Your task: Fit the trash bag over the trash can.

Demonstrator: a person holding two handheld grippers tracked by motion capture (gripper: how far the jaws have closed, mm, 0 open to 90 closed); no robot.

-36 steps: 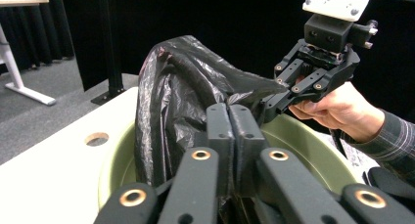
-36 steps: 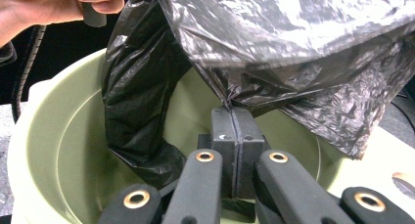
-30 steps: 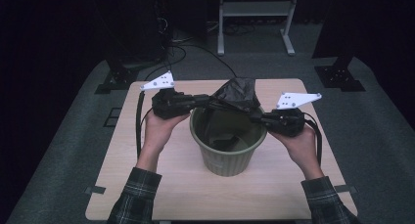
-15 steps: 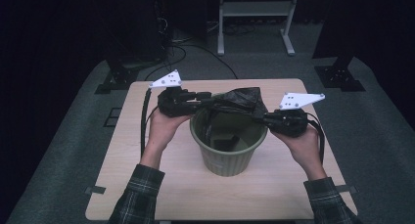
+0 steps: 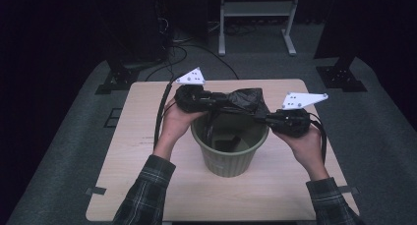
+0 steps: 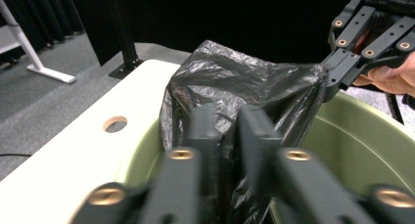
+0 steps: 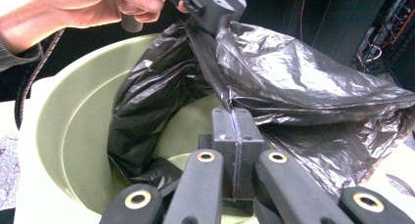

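Dark room, pale wooden table (image 5: 147,185). One green bin (image 5: 229,158) at centre; one black bag (image 5: 241,99) stretched above its mouth, lower end hanging inside. Left gripper (image 5: 209,100) just re-closed, pinching bag edge; right gripper (image 5: 265,118) clamped tight on opposite edge. Judged early: bag mouth spread, not yet folded over rim. Two grippers, two hands.

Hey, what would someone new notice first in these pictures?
A crumpled black trash bag stretched above a green ribbed bin at the middle of the wooden table. The left tool and right tool each pinch an edge of it, pulling it across the bin's far rim.
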